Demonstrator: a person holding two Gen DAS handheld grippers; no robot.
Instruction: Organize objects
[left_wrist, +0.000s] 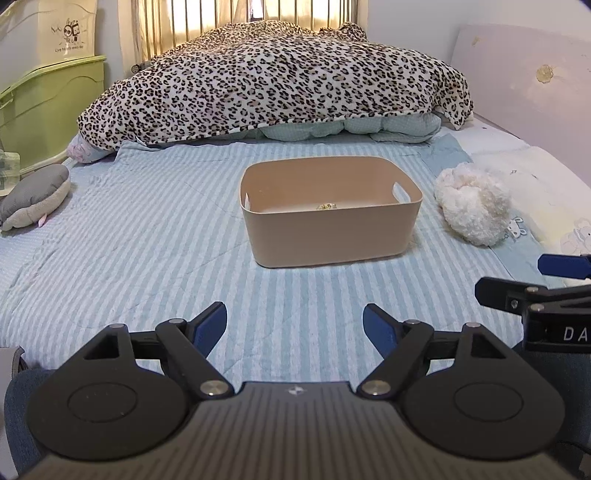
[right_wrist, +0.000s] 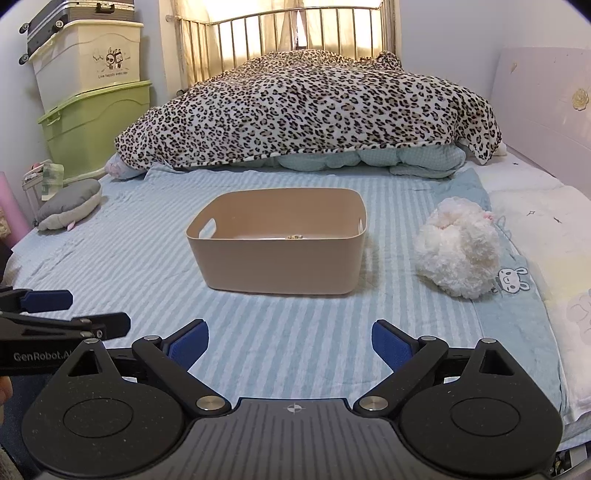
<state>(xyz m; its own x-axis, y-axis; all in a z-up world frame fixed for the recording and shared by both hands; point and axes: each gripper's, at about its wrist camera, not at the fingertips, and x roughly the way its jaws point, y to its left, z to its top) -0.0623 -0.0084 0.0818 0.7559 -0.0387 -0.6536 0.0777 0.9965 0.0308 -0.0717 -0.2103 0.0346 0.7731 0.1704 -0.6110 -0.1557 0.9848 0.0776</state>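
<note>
On the striped bed (left_wrist: 147, 236), a tan bin (left_wrist: 332, 236) sits beyond both open jaws.

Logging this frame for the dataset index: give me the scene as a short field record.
surface: bed with striped blue sheet
bin: tan plastic bin, mid-bed, small item inside, too small to identify
white plush: white fluffy toy, right of bin, apart from it
grey plush: grey plush, far left edge
background: leopard blanket over bedding
left gripper: jaws open, empty
right gripper: jaws open, empty
</note>
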